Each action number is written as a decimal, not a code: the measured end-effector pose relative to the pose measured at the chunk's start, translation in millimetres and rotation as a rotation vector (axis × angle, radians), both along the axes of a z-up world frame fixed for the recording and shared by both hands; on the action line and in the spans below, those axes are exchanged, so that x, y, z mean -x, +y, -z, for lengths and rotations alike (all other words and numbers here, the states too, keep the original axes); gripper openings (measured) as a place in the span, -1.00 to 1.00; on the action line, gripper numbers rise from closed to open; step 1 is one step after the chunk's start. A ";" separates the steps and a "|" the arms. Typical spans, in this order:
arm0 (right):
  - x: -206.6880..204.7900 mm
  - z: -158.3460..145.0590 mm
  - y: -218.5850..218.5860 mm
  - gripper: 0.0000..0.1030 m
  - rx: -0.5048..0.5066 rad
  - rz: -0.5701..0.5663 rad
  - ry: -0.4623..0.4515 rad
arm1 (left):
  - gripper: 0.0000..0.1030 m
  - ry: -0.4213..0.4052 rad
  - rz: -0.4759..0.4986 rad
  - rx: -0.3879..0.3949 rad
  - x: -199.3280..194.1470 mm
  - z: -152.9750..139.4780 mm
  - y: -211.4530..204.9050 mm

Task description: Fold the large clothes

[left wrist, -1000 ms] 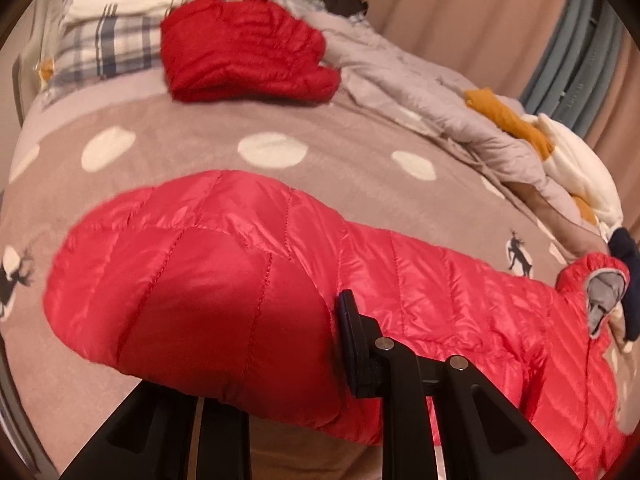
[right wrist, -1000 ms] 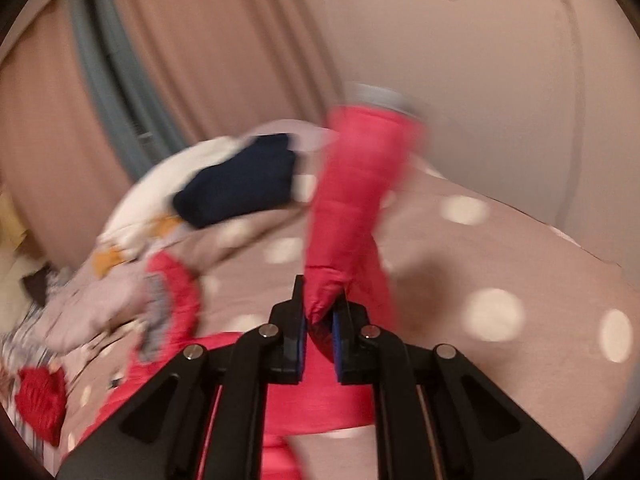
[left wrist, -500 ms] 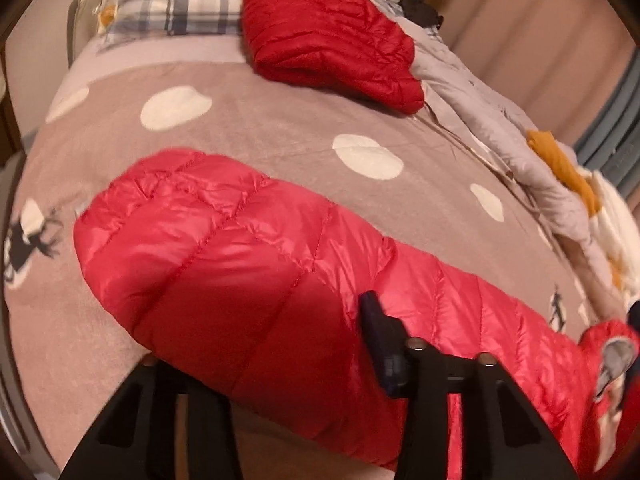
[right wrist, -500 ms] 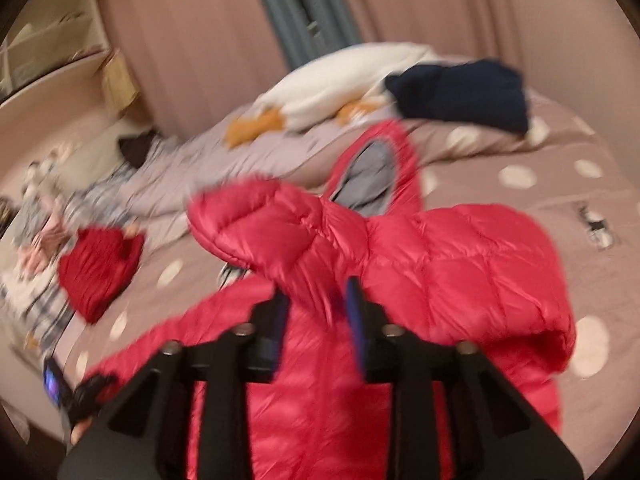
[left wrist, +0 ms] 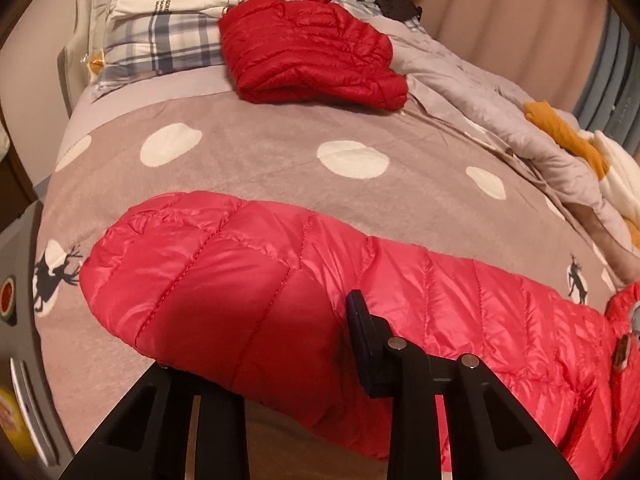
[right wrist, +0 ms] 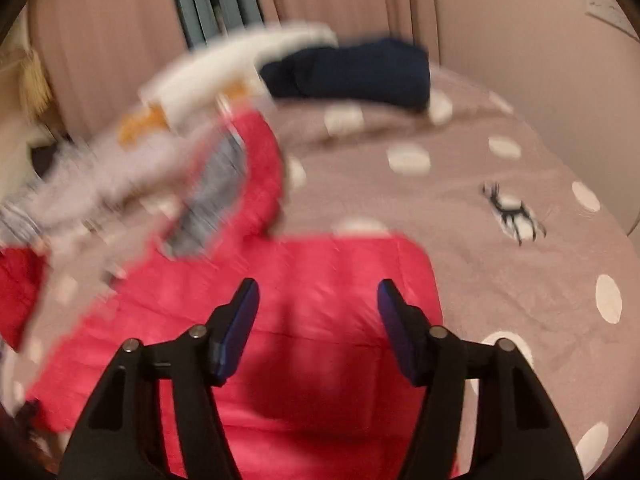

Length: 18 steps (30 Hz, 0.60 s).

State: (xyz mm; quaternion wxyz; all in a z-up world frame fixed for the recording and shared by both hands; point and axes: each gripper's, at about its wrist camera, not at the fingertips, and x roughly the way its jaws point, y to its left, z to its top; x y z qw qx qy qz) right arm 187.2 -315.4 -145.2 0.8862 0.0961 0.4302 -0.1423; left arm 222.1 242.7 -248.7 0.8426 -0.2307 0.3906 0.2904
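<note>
Item, red puffer jacket (left wrist: pixel 360 300): lies across the dotted bed cover (left wrist: pixel 260 184), my left gripper (left wrist: pixel 280 344) clamped on its bulky end to anchor the fold, my right gripper (right wrist: pixel 318 320), jaws just opened and empty, above the folded-over part.

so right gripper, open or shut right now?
Open. The right gripper has just been opening; its blue pads stand apart above the pink puffer jacket, nothing between them.

Dotted reindeer blanket (left wrist: pixel 256 184), plaid pillow (left wrist: pixel 160 44), grey quilt (left wrist: pixel 480 96), pink curtain (right wrist: pixel 120 40)
</note>
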 end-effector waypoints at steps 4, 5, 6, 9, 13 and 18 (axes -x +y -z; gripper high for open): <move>16.1 52.9 21.2 0.06 0.044 -0.039 0.005 | -0.41 0.008 -0.008 -0.023 -0.5 -0.1 -2.9; 24.6 55.1 30.3 0.06 0.083 -0.049 -0.002 | -0.42 0.008 -0.007 -0.046 -0.9 -1.8 -5.9; 28.6 54.7 34.1 0.05 0.087 -0.054 -0.001 | -0.44 0.009 -0.006 -0.071 -2.0 -3.8 -10.0; 35.2 56.3 31.9 0.05 0.065 -0.061 -0.016 | -0.44 0.015 -0.001 -0.101 -4.7 -6.6 -18.3; 37.0 55.8 26.1 0.07 0.039 -0.052 -0.062 | -0.44 0.008 0.022 -0.127 -4.6 -13.1 -29.8; 37.9 56.3 31.5 0.07 0.072 -0.050 -0.068 | -0.44 -0.040 0.064 -0.160 -0.7 -28.9 -44.1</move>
